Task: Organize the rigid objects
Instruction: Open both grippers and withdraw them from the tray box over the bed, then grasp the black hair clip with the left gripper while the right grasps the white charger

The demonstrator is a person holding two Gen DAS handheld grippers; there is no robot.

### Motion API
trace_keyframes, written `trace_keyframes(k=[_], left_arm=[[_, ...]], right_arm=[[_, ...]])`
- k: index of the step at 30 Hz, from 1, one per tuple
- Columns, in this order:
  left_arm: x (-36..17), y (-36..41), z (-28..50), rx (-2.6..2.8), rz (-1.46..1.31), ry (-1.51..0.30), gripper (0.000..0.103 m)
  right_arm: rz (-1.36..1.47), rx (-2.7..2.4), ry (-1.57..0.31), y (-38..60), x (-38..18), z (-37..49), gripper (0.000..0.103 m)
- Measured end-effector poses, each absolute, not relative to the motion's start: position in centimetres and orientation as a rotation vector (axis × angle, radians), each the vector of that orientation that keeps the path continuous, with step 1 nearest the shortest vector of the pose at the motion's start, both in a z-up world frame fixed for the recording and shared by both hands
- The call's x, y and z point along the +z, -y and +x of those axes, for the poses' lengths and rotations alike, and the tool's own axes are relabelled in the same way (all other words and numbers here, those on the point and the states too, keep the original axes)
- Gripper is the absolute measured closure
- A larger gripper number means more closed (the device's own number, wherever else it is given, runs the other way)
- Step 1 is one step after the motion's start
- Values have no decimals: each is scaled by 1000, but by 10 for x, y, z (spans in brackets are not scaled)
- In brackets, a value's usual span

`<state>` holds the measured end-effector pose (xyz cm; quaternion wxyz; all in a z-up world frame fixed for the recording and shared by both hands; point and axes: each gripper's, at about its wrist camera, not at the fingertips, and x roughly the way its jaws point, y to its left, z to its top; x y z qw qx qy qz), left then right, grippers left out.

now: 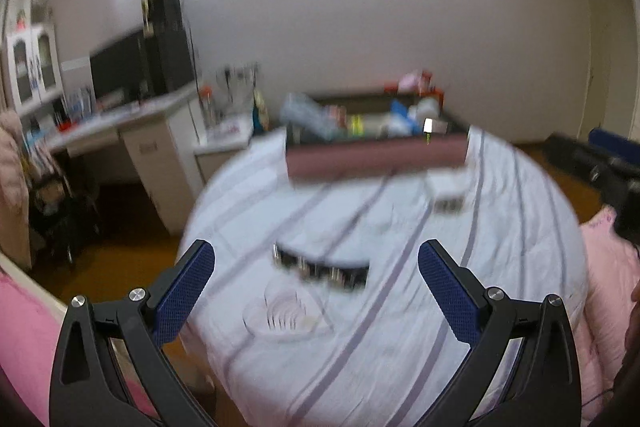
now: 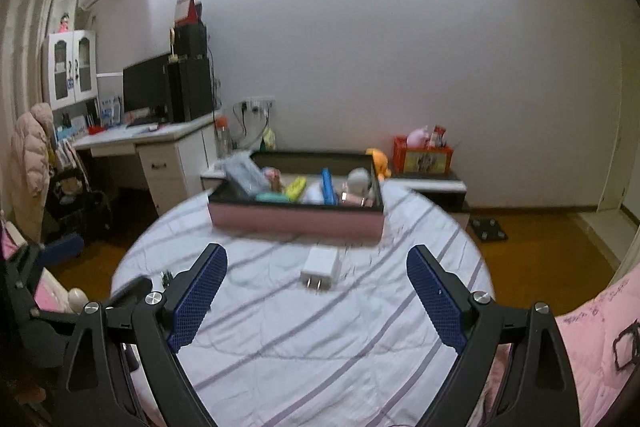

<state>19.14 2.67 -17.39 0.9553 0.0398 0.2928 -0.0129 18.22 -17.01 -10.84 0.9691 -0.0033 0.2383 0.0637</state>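
A round table with a striped white cloth (image 2: 304, 339) carries a pink box (image 2: 296, 221) at its far side, filled with several small items. In front of the box lies a white plug adapter (image 2: 320, 269), also visible blurred as the adapter (image 1: 446, 189) in the left wrist view. A dark strip with metal parts (image 1: 320, 267) lies ahead of my left gripper (image 1: 316, 259), beside a clear heart-shaped dish (image 1: 286, 313). My left gripper is open and holds nothing. My right gripper (image 2: 316, 263) is open too, its blue pads wide apart on either side of the adapter and short of it.
A white desk (image 2: 160, 143) with a monitor (image 2: 146, 89) stands at the left, a low white cabinet (image 2: 432, 185) with a red crate (image 2: 422, 157) behind the table. Pink bedding (image 2: 592, 355) lies at the right. Brown floor surrounds the table.
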Motion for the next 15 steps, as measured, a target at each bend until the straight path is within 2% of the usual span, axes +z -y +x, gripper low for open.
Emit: trace_keyframes(k=[8, 15], left_arm=[[-224, -26, 222, -59, -54, -793, 0], [-237, -18, 256, 1, -32, -864, 1]], right_arm=[[-13, 132, -620, 169, -153, 210, 10], [0, 124, -664, 180, -167, 230, 10]])
